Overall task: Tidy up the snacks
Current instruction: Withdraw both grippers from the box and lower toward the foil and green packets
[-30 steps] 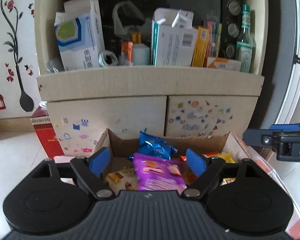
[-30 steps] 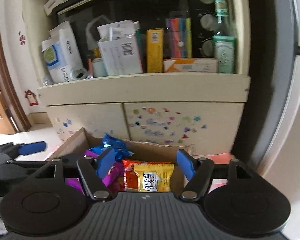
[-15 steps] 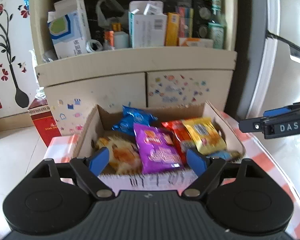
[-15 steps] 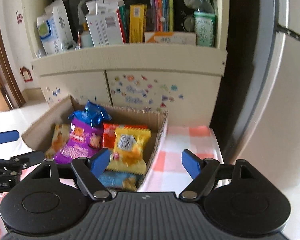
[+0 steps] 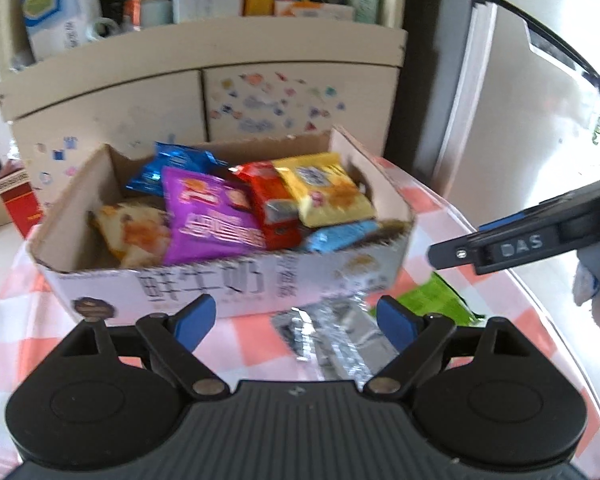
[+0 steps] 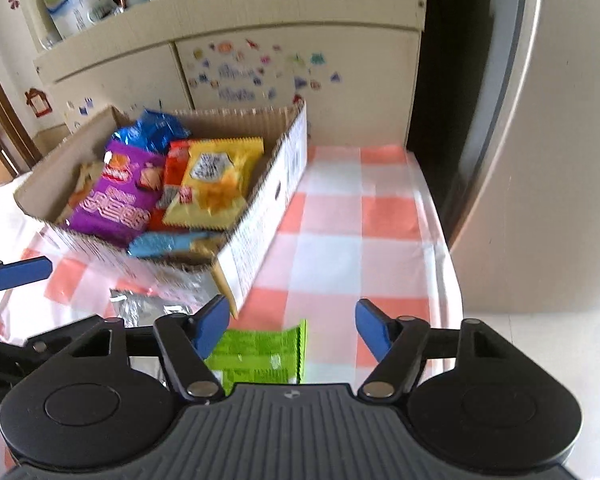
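snack box [image 5: 228,284], green packet [image 6: 260,354], perhaps foil

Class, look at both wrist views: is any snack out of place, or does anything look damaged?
Two packets lie outside the cardboard box, on the checked tablecloth in front of it: a silver foil packet and a green packet. The rest are piled in the box. Its near right corner looks torn, a flap hanging loose.
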